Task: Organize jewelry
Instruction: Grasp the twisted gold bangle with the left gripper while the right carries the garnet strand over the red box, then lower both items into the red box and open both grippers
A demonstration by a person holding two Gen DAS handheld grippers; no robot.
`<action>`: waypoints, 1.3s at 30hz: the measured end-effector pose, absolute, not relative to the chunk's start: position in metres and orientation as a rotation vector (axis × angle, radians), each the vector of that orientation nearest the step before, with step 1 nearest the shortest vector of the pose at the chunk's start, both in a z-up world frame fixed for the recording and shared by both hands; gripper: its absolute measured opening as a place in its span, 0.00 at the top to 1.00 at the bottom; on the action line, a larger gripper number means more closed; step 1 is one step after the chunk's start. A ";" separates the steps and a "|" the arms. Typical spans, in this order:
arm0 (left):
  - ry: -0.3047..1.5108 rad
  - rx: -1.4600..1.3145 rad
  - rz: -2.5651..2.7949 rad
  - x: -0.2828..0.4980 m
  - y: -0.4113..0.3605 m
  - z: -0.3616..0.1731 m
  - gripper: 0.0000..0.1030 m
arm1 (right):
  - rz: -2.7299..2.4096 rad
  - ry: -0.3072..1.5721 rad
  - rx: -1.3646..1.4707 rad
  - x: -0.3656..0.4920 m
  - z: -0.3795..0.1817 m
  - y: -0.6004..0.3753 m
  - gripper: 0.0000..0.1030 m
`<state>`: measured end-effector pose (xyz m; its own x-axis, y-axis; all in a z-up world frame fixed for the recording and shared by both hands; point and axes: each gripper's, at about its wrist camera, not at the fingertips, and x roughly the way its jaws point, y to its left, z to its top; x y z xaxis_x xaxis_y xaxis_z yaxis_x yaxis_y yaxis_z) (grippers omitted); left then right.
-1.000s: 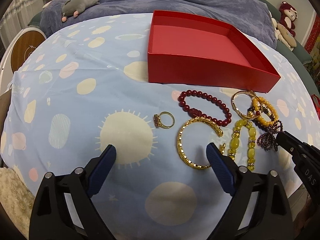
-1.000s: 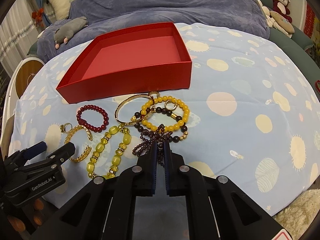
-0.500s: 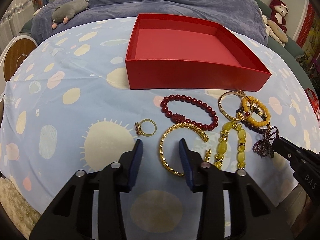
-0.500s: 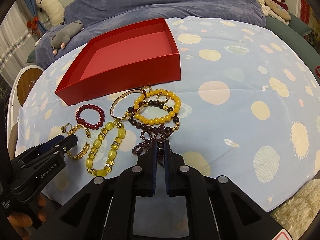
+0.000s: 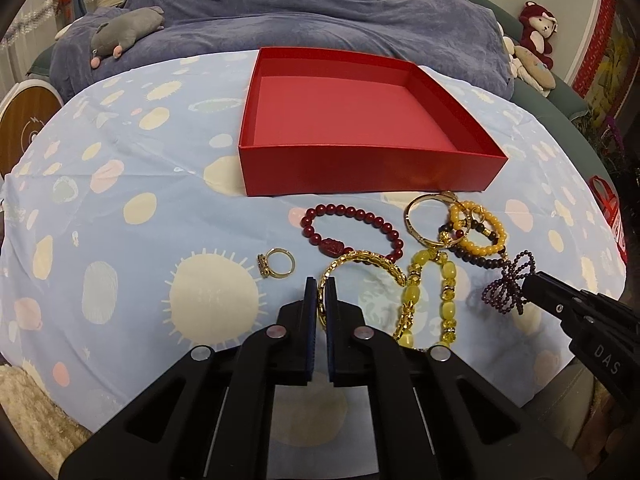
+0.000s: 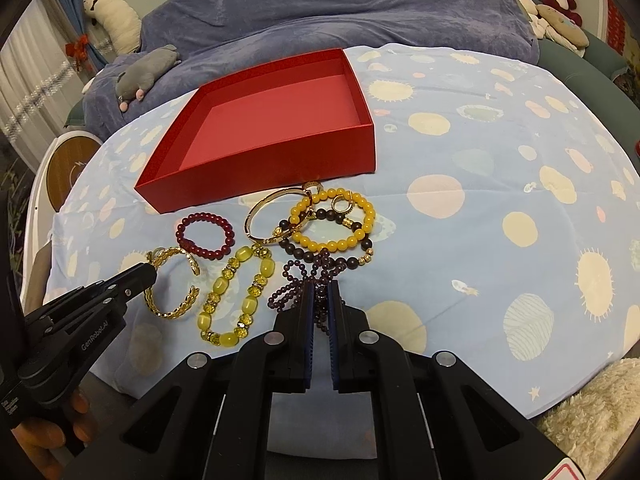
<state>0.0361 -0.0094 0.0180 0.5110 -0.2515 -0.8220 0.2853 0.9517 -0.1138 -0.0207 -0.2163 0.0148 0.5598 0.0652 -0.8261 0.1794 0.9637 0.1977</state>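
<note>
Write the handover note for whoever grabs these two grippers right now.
Left gripper: shut on the gold cuff, which lies on the cloth.
Right gripper: shut on the purple bead strand, not lifted.
Red box: nothing in it; it stands just behind the jewelry.
On the cloth: ring, red bracelet, yellow-green bracelet, thin gold bangle, amber bracelet and dark bead bracelet, the last three overlapping.
Done: nothing boxed.
Left: carry both held pieces into the box, then the rest.
</note>
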 end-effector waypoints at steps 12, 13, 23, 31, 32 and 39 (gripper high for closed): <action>0.911 0.049 -0.359 0.068 -0.015 0.088 0.96 | 0.021 0.877 0.223 0.018 0.080 -0.218 0.94; 0.900 0.052 -0.368 0.075 -0.018 0.095 0.96 | 0.031 0.867 0.215 0.026 0.086 -0.219 0.94; 0.804 0.129 -0.400 0.183 -0.060 0.123 0.96 | 0.065 0.838 0.243 0.146 0.109 -0.241 0.94; 0.907 0.108 -0.373 0.269 -0.076 0.080 0.96 | 0.047 0.920 0.197 0.230 0.071 -0.245 0.94; 0.913 0.116 -0.369 0.276 -0.078 0.075 0.96 | 0.044 0.929 0.194 0.237 0.067 -0.244 0.94; 0.954 0.160 -0.357 0.309 -0.088 0.048 0.96 | 0.020 0.989 0.178 0.274 0.037 -0.247 0.94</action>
<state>0.3093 -0.0878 0.0481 0.5258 -0.2271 -0.8197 0.3667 0.9301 -0.0224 0.2744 -0.2471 0.0370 0.5507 0.0978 -0.8290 0.0640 0.9852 0.1587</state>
